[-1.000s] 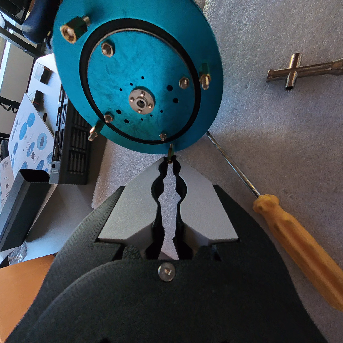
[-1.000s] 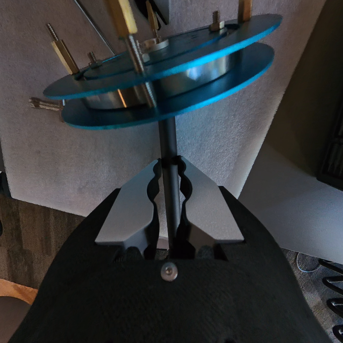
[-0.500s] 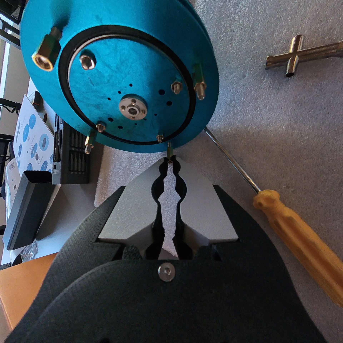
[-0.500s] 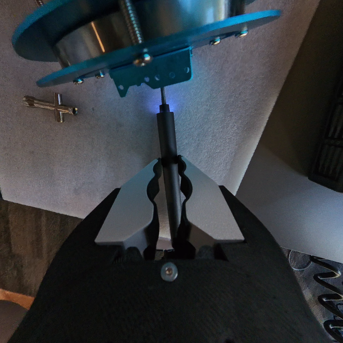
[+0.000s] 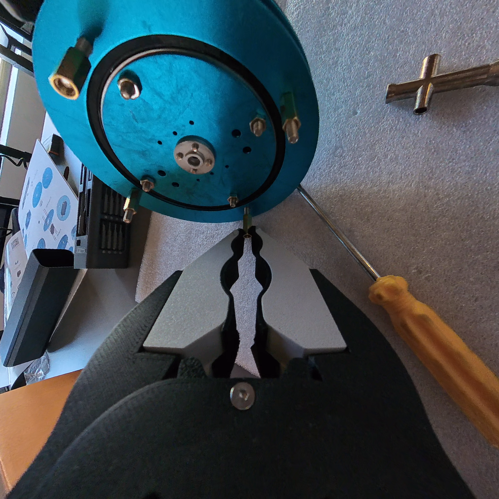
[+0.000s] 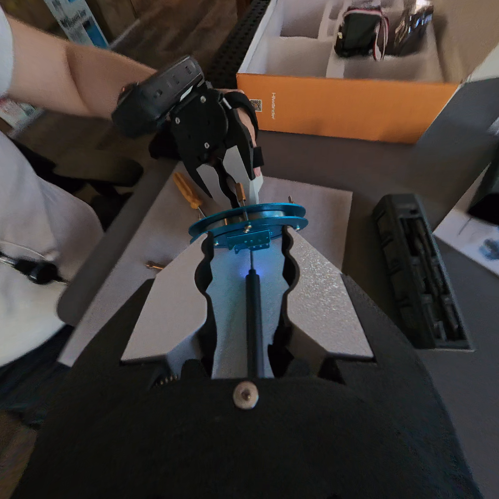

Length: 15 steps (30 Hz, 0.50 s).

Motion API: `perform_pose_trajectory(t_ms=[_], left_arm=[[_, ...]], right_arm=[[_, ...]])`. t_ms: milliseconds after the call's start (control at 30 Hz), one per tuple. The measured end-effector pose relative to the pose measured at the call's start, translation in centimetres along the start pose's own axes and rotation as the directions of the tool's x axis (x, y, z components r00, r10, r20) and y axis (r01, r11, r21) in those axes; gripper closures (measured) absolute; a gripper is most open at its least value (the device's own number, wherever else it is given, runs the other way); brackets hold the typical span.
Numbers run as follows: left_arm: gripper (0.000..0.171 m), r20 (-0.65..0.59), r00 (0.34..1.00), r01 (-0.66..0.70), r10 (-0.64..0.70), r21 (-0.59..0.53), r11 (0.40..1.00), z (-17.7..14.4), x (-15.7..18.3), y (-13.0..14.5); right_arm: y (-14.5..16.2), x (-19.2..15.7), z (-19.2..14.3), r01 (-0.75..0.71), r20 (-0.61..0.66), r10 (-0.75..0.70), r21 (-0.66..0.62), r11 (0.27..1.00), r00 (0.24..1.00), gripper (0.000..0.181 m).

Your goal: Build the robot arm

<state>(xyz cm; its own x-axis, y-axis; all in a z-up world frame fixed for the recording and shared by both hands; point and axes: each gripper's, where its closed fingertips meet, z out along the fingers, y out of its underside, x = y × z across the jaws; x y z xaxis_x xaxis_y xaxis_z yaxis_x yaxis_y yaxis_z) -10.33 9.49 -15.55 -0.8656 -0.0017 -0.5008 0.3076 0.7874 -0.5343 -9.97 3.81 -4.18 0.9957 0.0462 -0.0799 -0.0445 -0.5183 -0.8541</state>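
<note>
A blue two-disc assembly with brass standoffs hangs over a grey foam mat. My left gripper is shut on one thin brass standoff at the disc's near rim. In the right wrist view the left gripper grips that standoff from above the discs. My right gripper has its jaws wide apart. A dark electric screwdriver runs between them, touching neither pad. Its bit, lit blue, points into a small blue bracket under the lower disc.
A yellow-handled screwdriver and a metal cross wrench lie on the mat. A black bit case sits right of the mat. An orange box stands behind it. A person's arm reaches in from the left. A loose standoff lies on the mat. The grippers' ends are close to 12 centimetres from one another.
My right gripper's jaws have opened off the electric screwdriver and its view has pulled back and levelled out. The left gripper keeps its grip on the standoff; the discs shifted slightly.
</note>
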Motion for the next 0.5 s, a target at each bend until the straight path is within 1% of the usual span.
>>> perform_pose_trajectory(t_ms=[67,133,200,500], left_arm=[[0.168,-0.001,1.0,0.001,-0.001,0.003,1.0,0.0,0.0,0.0],[0.168,0.0,1.0,-0.002,0.002,0.002,1.0,0.0,0.0,0.0],[0.168,0.004,1.0,-0.004,0.004,0.001,1.0,0.0,0.0,0.0],[0.168,0.012,1.0,0.015,-0.015,0.008,1.0,0.0,0.0,0.0]], right_arm=[[0.0,-0.5,0.8,0.089,-0.003,-0.089,0.014,0.996,0.996,0.129],[-0.4,-0.4,1.4,0.063,0.021,-0.064,0.045,0.997,0.998,0.131],[-0.8,-0.3,1.5,0.019,0.048,-0.022,0.067,0.998,0.999,0.137],[-0.8,-0.5,1.6,0.025,0.015,-0.026,0.029,0.999,1.0,0.139]])
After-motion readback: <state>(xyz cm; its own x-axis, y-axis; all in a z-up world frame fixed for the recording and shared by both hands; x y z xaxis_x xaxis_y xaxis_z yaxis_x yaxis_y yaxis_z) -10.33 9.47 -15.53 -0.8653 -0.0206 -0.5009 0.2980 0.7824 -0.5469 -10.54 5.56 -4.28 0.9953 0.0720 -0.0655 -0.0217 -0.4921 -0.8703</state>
